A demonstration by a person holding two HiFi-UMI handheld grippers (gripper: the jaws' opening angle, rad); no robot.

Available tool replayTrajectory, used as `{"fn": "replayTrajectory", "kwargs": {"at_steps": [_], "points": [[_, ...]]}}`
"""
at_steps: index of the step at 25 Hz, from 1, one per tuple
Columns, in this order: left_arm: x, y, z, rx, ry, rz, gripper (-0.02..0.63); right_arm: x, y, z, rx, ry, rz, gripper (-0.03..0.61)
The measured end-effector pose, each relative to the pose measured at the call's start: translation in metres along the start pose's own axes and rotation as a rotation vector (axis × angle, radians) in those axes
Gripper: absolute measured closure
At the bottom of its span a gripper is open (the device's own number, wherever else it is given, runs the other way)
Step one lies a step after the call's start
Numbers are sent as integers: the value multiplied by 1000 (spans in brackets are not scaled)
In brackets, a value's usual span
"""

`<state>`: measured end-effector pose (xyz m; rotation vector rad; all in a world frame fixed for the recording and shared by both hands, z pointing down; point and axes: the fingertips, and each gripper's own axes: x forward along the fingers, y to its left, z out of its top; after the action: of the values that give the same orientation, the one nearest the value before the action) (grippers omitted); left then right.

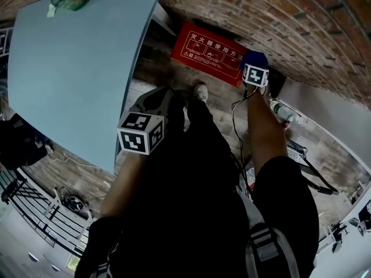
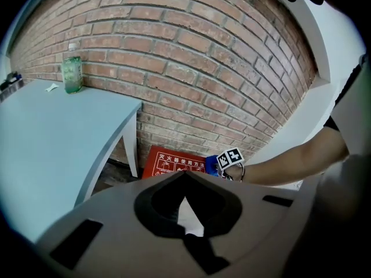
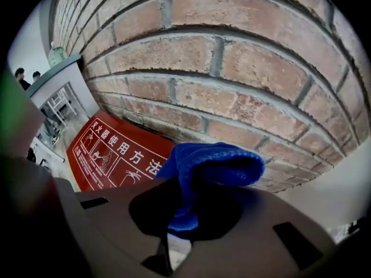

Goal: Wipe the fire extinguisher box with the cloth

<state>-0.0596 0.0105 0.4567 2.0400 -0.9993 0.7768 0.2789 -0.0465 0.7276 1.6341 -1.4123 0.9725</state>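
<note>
Closest to the head camera is the person's dark clothing, and just past that the left tool with its black-and-white marker cube, held low over the floor just off the tabletop's right edge. Its own view shows the left tool with its jaws together and nothing caught between them, only a sliver of pale floor behind.

Further out, the right arm reaches toward the brick wall. On that side the right tool is clamped on a bunched blue cloth, which sticks out past the jaws in a fat fold. From the head view the cloth sits at the right end of the fire extinguisher box, right by the wall. Can't really tell whether it's pressed on the box or just over it.

That box is red with white lettering and little pictograms on its face, lying on the floor against the wall, just beyond the tabletop's wall-side right corner. The left tool's view shows it tucked beside the white table leg.

As for the light blue tabletop, a greenish clear bottle stands upright at its wall-side edge, near the far corner, with a small white scrap lying just beside it.
</note>
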Motion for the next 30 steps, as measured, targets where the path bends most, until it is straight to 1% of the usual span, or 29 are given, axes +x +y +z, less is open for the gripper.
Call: {"fn": "replayTrajectory", "kwargs": {"at_steps": [4,7,9,13,18,22,24,26,30], "points": [[5,-6,11,11,-7,-10,615,1,7,-18,27,-4,1,532],[8,-5,14,15,0,-11,617,2,10,-19,74,-13,-17,532],[8,-2,13,10,4,-6,617,8,17,-18,85,-12,-19,532],[5,2,11,-1,3,9,617,14,48,-10,25,-24,35,532],[1,16,1,-32,10,34,617,20,91,5,-9,-35,92,532],[-8,30,-11,-73,15,63,617,21,136,22,-80,-39,155,532],[-12,37,-15,-90,14,81,615,23,154,31,-115,-41,160,532],[-16,44,-19,-109,10,98,617,25,171,42,-172,-46,154,532],[-26,58,-27,-154,6,132,617,26,218,64,-275,-75,196,532]]}}
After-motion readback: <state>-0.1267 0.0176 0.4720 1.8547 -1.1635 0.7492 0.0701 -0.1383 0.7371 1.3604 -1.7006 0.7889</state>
